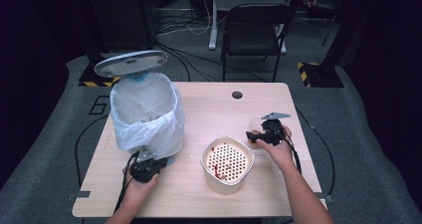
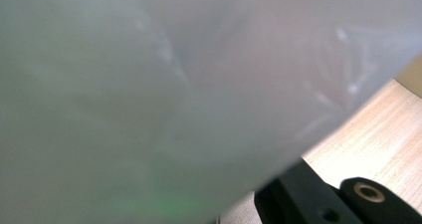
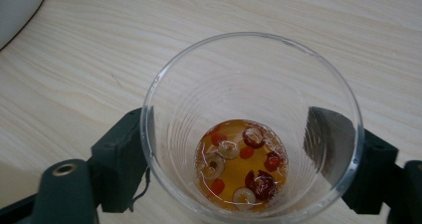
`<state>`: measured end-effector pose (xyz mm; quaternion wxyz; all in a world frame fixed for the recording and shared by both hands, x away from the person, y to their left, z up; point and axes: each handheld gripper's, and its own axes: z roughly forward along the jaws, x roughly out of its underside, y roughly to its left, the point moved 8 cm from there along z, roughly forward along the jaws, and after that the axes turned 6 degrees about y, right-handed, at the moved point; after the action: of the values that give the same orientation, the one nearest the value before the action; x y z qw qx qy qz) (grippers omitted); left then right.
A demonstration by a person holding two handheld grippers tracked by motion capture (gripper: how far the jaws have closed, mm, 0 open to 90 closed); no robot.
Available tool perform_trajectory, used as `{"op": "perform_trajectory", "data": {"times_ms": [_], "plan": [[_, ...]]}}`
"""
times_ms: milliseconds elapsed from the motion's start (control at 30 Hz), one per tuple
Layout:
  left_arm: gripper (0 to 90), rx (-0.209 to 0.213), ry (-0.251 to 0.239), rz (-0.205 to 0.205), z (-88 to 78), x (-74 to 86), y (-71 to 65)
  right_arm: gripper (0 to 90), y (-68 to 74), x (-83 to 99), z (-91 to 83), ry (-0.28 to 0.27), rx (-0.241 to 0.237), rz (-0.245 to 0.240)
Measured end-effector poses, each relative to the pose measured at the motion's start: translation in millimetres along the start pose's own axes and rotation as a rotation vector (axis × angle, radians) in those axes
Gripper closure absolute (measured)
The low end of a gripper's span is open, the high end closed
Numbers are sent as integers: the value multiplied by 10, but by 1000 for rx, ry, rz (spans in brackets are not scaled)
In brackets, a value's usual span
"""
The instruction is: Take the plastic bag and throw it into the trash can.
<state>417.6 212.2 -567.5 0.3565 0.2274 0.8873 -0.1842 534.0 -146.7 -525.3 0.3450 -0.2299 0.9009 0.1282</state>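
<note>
Holding the clear cup [image 3: 251,129] steady matters: the right tool [image 3: 251,169] sits around it, not squeezing yet. The left tool [image 1: 148,168], pressed together, pinches the bin bag [image 1: 144,115].

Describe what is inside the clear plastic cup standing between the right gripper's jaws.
The clear plastic cup holds a shallow pool of amber liquid with red berries and pale and dark red fruit slices floating in it. The cup's wall partly veils the right gripper's jaws outside it.
</note>
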Motion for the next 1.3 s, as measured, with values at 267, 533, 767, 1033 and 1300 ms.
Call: {"op": "perform_trajectory", "data": {"times_ms": [267,533,767,1033,1300], "plan": [[900,0,1,1,-1,0,1,241,-5,18,61,7,12,-19],[900,-1,2,1,-1,1,1,301,-22,54,90,-2,-1,9],[900,0,0,1,-1,0,1,347,-15,57,78,-8,-4,-21],[900,0,0,0,0,0,1,400,22,62,48,13,-17,-60],[900,0,0,0,0,0,1,433,58,16,-59,4,-59,-85]]}}
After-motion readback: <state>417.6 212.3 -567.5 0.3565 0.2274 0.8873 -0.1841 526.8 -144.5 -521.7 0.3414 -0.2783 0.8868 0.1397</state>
